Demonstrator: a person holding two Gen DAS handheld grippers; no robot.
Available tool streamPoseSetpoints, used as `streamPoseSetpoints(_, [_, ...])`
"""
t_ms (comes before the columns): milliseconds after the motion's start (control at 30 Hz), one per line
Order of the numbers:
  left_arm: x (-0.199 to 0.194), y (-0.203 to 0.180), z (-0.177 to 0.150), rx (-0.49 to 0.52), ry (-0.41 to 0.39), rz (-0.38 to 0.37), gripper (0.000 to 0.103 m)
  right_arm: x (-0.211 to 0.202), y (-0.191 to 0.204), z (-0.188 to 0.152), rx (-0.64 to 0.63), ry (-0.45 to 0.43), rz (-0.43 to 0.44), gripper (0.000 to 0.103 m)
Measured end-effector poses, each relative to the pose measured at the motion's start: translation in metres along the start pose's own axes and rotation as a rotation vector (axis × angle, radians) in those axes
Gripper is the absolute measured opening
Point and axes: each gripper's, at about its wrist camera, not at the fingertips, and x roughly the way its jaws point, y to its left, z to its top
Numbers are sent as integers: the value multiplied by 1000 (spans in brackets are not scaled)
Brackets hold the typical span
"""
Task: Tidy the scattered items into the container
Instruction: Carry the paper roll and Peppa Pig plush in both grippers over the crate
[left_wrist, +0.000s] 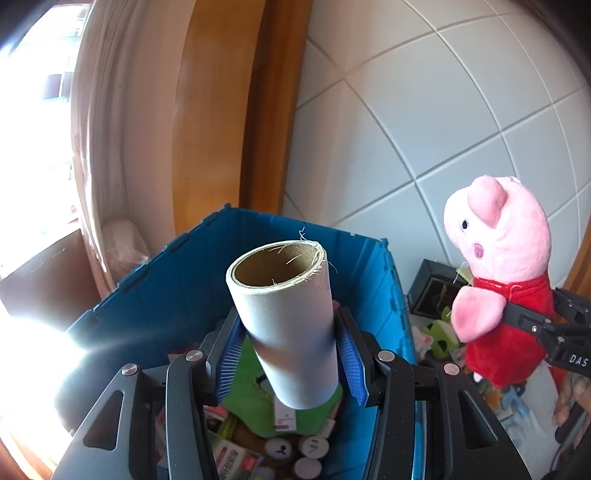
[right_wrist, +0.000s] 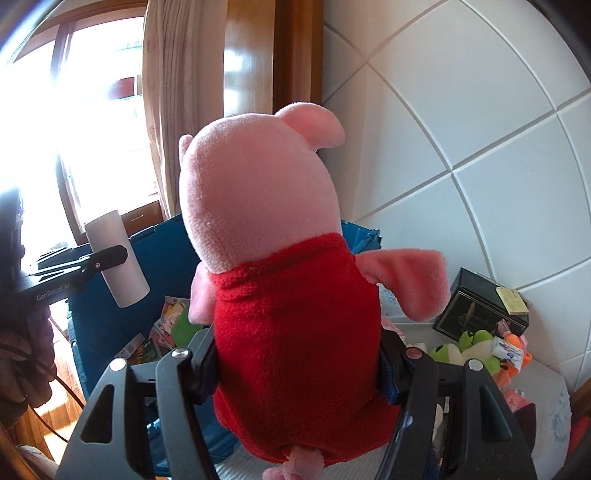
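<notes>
My left gripper (left_wrist: 291, 350) is shut on a grey cardboard tube (left_wrist: 288, 317) and holds it tilted above the open blue bin (left_wrist: 184, 266). The bin holds several items: green cloth, packets, small round lids. My right gripper (right_wrist: 299, 365) is shut on a pink pig plush in a red dress (right_wrist: 288, 295), upright, to the right of the bin. The plush also shows in the left wrist view (left_wrist: 502, 280), with the right gripper (left_wrist: 535, 325) around its body. The tube (right_wrist: 116, 258) and left gripper (right_wrist: 110, 258) show at the left of the right wrist view, over the bin (right_wrist: 159, 258).
A white tiled wall (left_wrist: 424, 129) stands behind the bin, a wooden door frame (left_wrist: 221, 110) and curtain to the left. Right of the bin lie a black box (right_wrist: 480, 306), green and orange plush toys (right_wrist: 476, 347) and small packets on a white surface.
</notes>
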Motion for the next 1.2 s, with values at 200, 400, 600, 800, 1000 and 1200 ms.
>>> streamPoseSetpoints(200, [7,29,6,-28,-11,50,48,36,29,28,-36,15,54,65])
streamPoseSetpoints(400, [22,52,14,-54,-14,75,48,85,40,55,-24,73,98,65])
streamPoseSetpoints(600, [40,60,21,-58,-13,82,48,115,49,72,-46,96,93,66])
streamPoseSetpoints(800, [46,58,23,-52,-19,81,48,124,54,77,-61,97,89,66])
streamPoseSetpoints(1000, [48,59,21,-62,-9,79,48,127,53,78,-52,98,88,73])
streamPoseSetpoints(1200, [33,58,23,-113,-52,84,92,120,52,87,-48,66,68,78])
